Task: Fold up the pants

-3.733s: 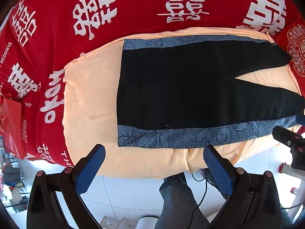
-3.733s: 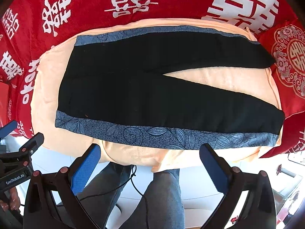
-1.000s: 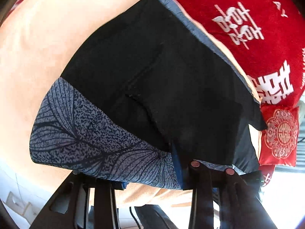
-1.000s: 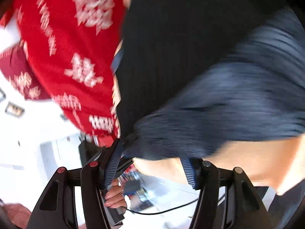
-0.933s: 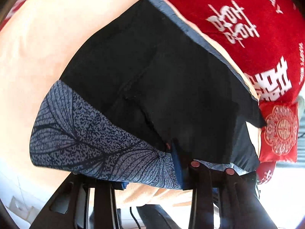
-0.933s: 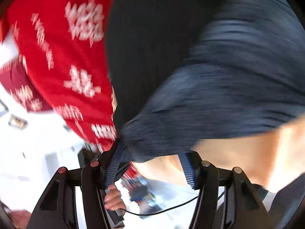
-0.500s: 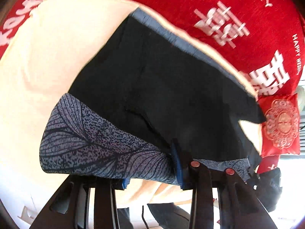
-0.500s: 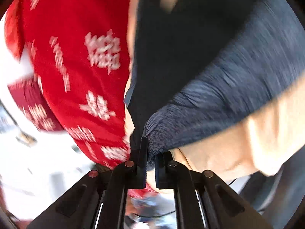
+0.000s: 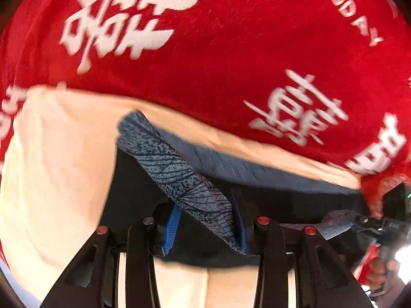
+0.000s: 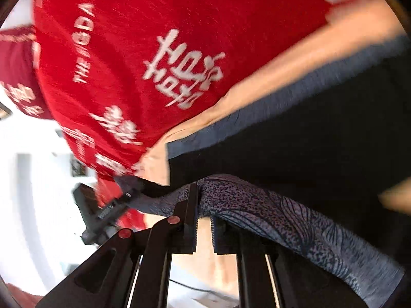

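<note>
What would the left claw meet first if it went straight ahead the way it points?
Probably the far patterned hem of the pants it carries, then the peach sheet; motion blur leaves depth uncertain.

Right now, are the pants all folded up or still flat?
Partway folded. The pants have their patterned edge lifted by the left gripper and right gripper over the black part, not laid down yet.
</note>
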Demonstrator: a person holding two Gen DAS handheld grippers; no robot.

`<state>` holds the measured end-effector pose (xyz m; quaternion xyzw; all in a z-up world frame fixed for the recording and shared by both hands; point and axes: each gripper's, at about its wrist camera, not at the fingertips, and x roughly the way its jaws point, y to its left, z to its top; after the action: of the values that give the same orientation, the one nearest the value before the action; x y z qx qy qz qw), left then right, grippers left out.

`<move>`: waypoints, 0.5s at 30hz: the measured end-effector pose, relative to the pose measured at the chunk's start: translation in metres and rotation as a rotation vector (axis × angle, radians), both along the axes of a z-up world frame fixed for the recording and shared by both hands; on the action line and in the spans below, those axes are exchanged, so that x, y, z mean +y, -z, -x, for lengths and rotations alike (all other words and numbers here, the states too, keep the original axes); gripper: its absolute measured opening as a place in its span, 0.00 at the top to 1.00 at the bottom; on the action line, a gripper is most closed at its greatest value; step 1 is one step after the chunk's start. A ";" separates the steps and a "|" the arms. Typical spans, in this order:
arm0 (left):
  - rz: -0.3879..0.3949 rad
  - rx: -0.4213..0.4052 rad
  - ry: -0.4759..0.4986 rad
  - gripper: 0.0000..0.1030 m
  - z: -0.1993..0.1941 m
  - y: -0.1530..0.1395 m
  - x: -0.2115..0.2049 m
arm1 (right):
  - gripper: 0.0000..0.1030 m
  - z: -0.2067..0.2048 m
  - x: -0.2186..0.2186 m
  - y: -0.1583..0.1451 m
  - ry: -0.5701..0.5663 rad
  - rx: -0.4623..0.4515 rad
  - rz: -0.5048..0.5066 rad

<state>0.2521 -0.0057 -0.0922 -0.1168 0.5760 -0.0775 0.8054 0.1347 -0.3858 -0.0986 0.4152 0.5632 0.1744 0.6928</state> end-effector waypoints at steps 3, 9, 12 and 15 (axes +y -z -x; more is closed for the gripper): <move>-0.081 0.013 -0.029 0.57 -0.033 0.028 -0.005 | 0.89 -0.053 0.003 0.027 -0.074 0.034 0.079; -0.122 0.082 -0.117 0.57 -0.063 0.061 0.002 | 0.60 -0.100 0.016 0.080 -0.178 0.126 0.183; -0.148 0.042 -0.114 0.57 -0.057 0.039 0.009 | 0.03 -0.099 0.023 0.060 -0.216 0.059 0.105; -0.166 0.014 -0.078 0.57 -0.045 0.016 0.015 | 0.06 -0.090 0.032 0.019 -0.245 -0.018 0.173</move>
<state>0.2970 0.0094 -0.1080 -0.0726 0.5811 0.0027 0.8106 0.2250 -0.3533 -0.1181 0.2804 0.6163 0.2121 0.7047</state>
